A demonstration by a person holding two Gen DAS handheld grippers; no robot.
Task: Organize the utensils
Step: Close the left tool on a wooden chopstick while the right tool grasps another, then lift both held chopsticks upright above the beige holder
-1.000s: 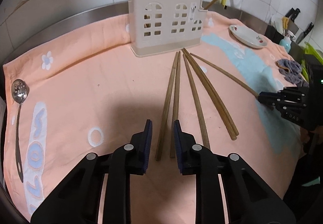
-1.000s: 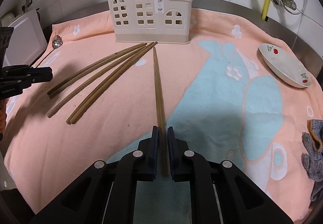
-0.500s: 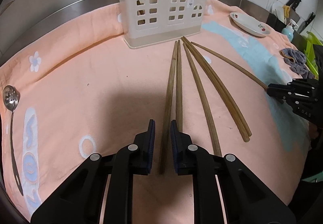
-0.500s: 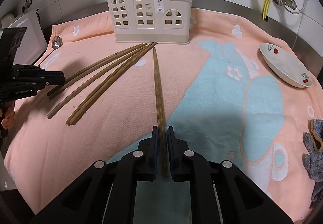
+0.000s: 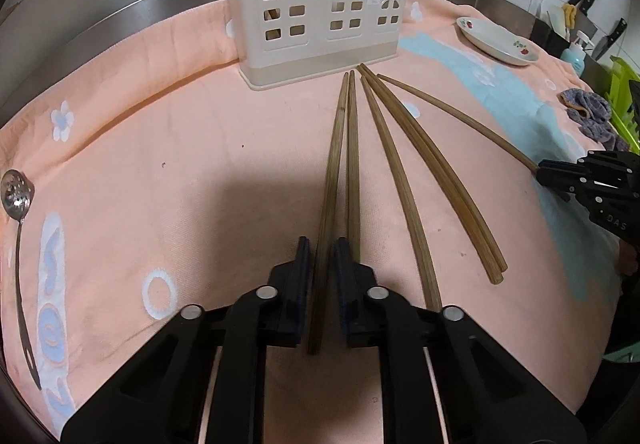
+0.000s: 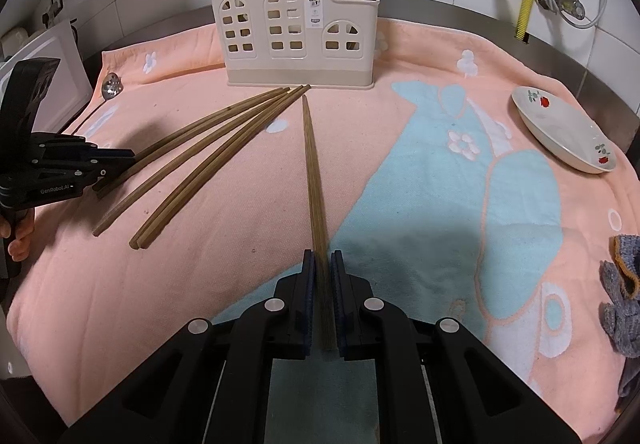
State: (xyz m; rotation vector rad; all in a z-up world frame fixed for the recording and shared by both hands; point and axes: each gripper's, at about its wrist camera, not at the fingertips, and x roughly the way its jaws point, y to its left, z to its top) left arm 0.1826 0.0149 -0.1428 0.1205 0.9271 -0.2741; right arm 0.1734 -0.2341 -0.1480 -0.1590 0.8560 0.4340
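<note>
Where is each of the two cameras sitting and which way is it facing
Left wrist: rides the left gripper, angled down toward the cream holder; its own fingers pinch the leftmost chopstick; the right gripper shows at right.
Right wrist: rides the right gripper, same downward aim; its fingers clamp a lone chopstick; the left gripper and a hand show at left.
Shared: holder, peach towel, loose chopsticks, white dish, slotted spoon.

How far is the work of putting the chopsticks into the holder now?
Done: a few sticks already stand in the beige holder. In hand: the right claw is shut on one chopstick; the left claw has closed on the leftmost chopstick. Left: four more chopsticks lie on the towel, also the slotted spoon.
</note>
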